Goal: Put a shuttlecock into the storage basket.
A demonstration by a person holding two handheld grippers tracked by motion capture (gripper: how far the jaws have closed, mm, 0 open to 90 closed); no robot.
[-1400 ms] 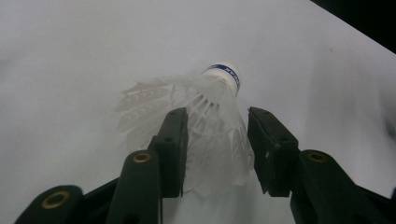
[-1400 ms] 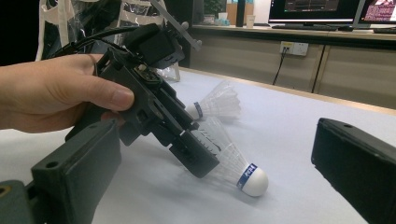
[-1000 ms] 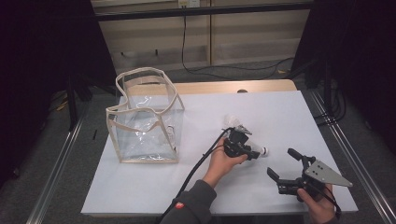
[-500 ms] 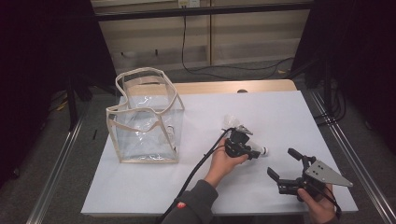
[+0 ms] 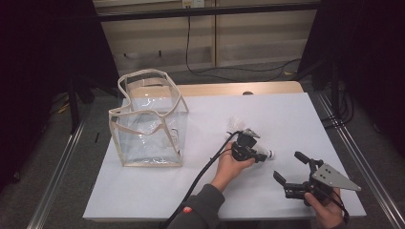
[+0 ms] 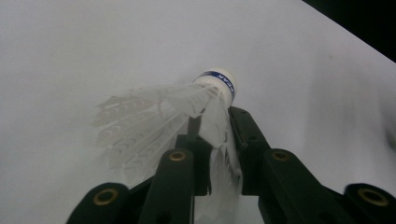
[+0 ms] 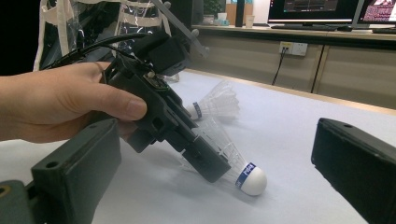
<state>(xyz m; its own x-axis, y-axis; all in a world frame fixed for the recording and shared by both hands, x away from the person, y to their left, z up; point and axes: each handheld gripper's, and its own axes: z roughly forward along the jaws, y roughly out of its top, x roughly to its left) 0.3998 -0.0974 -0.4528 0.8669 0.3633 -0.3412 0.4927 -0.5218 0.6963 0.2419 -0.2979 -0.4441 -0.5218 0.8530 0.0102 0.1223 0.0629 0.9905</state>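
Shuttlecock (image 6: 187, 116) pinched by its feather skirt between the jaws of the left tool (image 5: 248, 149), cork head resting on the white tabletop (image 5: 296, 119) and poking out toward 3 o'clock from the tool in the high view, feathers up between the black jaws, squeezed and splayed in the left gripper view. Jaws of that tool just closed further, almost together now, feathers between them, pads pressing on the skirt. Left hand (image 5: 232, 164) wrapped round the tool body, black cable trailing back toward 7 o'clock. Second shuttlecock (image 7: 215, 103) lying on the tabletop just beyond the held one, at about 11 o'clock from the left tool in the high view, near but apart. Right tool (image 5: 292, 169) low at 5 o'clock on the tabletop, well apart from the shuttlecocks, jaws standing wide with nothing between them, grey three-cornered plate on top, right hand (image 5: 327, 210) gripping it from the bottom edge. Clear bag (image 5: 148, 124) with cream trim standing upright at 9 o'clock from the left tool, well apart, mouth open upward
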